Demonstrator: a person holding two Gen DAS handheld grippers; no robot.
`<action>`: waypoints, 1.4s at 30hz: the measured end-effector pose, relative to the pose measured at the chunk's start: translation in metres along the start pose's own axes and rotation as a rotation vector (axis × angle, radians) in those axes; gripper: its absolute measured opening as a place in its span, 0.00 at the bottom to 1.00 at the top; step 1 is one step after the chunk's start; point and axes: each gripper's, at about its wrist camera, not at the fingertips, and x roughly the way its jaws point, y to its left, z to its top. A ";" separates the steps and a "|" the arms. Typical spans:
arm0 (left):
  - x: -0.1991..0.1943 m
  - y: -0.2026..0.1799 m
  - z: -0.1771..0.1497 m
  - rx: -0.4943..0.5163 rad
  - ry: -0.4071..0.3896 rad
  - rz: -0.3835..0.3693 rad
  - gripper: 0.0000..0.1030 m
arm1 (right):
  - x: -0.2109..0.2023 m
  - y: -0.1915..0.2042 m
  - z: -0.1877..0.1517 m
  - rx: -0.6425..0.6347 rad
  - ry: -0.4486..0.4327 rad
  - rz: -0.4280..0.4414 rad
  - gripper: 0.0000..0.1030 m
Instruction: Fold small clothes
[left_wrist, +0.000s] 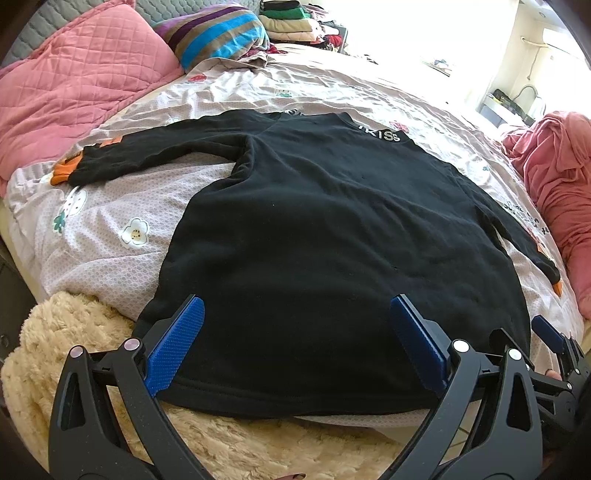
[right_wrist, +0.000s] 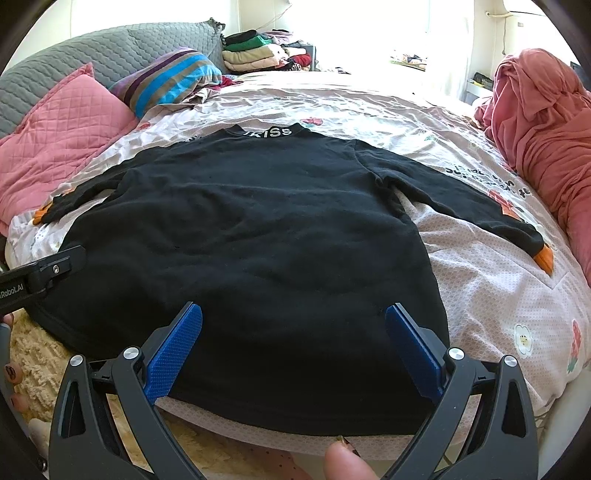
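The bed (right_wrist: 480, 280) carries a black sweater (right_wrist: 251, 229) spread flat at its near edge, sleeves out, unfolded; every fold remains. The left gripper (left_wrist: 295, 343) and right gripper (right_wrist: 293, 347) hover over the hem, fingers wide, empty.

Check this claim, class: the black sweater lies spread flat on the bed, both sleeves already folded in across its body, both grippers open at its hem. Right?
Not quite. The black sweater has both sleeves stretched outward, as the right wrist view shows. Both the left gripper and right gripper are open at the hem.
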 end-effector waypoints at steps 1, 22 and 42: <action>0.000 0.000 0.000 0.000 0.000 0.000 0.92 | 0.000 0.000 0.000 0.000 0.000 -0.001 0.96; -0.002 -0.003 -0.001 0.004 -0.003 0.002 0.92 | -0.004 -0.001 0.000 -0.003 -0.012 -0.005 0.96; -0.003 -0.005 -0.002 0.008 -0.005 0.006 0.92 | -0.008 -0.003 0.002 0.009 -0.022 -0.007 0.96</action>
